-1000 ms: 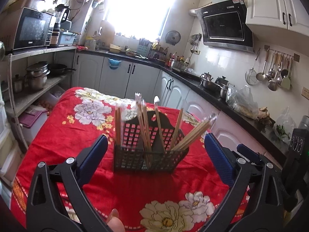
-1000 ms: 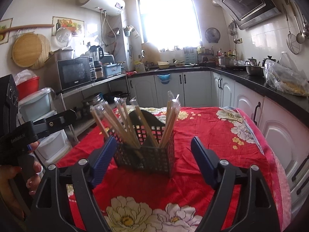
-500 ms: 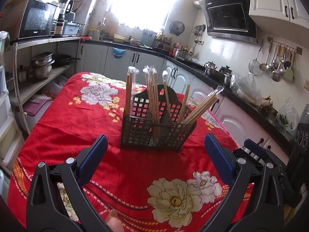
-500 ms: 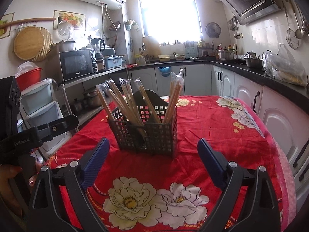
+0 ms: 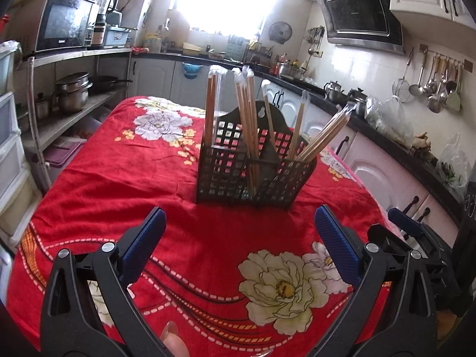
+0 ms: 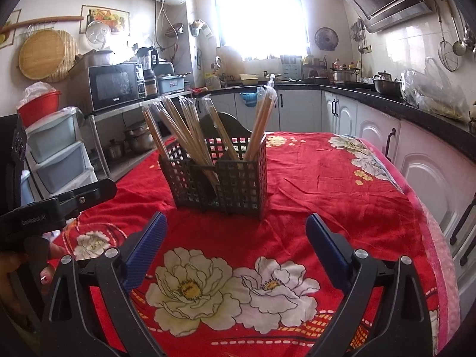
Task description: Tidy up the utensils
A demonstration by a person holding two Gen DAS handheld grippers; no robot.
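Microwave (image 5: 64, 20), pots (image 5: 73, 90), red tablecloth (image 5: 125, 172).

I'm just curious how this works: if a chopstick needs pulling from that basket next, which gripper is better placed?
Roughly equal: the left gripper and right gripper are both open, empty and short of the basket. Perhaps the left, facing it squarely.

A dark grid-walled utensil caddy (image 5: 253, 175) stands upright on the table, ahead of the left jaws and centred between them; from the right wrist the caddy (image 6: 220, 175) sits ahead and a little toward the left-hand jaw, well clear of both tips. It has a raised arched back panel and inner dividers. Plastic-sleeved wooden chopsticks (image 5: 247, 119) stand in its compartments, some near upright, one bundle (image 5: 324, 136) leaning outward to the right.
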